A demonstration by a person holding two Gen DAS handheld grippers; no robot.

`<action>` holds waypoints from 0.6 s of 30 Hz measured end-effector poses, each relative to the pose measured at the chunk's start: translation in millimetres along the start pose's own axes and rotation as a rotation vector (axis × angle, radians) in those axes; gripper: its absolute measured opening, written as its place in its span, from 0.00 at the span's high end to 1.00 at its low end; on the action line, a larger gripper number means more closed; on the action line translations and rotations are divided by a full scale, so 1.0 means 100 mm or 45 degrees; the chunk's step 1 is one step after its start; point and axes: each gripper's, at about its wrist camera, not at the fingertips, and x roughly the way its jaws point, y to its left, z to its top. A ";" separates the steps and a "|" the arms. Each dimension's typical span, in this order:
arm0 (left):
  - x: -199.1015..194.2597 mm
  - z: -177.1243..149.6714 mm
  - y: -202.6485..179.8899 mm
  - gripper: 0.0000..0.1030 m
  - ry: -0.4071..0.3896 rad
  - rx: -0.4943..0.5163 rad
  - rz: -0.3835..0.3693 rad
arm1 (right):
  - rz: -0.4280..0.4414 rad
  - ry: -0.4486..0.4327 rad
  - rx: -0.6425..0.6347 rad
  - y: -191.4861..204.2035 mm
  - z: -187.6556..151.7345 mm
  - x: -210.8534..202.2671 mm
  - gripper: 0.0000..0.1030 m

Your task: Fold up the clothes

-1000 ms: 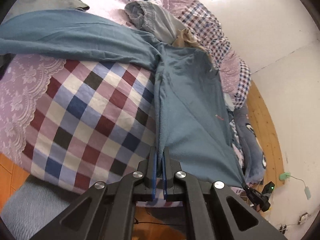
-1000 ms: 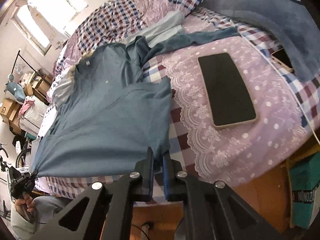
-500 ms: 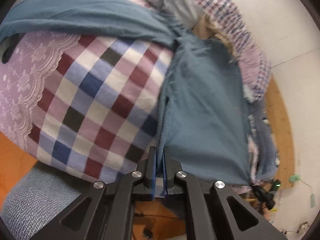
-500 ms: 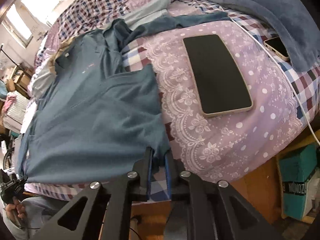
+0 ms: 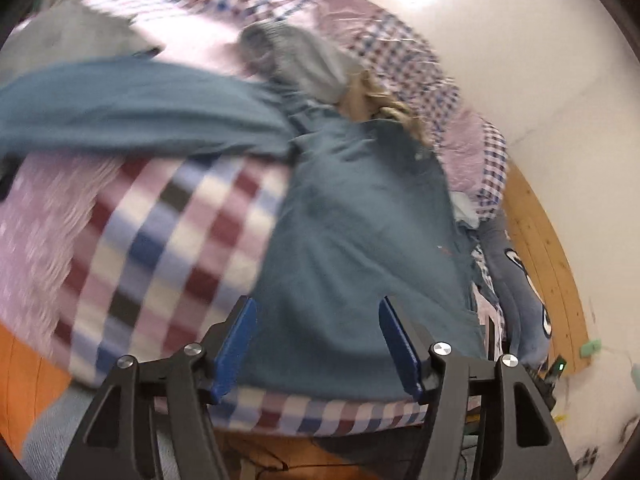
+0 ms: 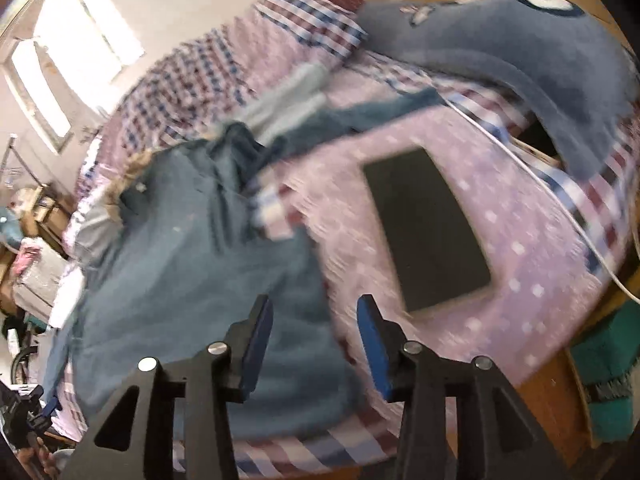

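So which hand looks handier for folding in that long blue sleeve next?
Probably the left gripper: the sleeve stretches out on its side of the blue shirt. Both grippers' jaws are opening off the hem.

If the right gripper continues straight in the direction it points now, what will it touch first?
Most likely the blue shirt. The right gripper, its jaws opening with nothing pressed between them, points down at the shirt's hem edge near the bed's side. The dark tablet lies off to the right. Depth is unclear through the blur.

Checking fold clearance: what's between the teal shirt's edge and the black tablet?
Right wrist view: only bare lilac lace-trimmed bedcover between teal shirt and tablet.
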 end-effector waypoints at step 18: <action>1.72 0.60 -1.39 0.17 0.061 0.287 -0.223 | 0.041 -0.280 0.426 -1.06 1.31 0.62 0.51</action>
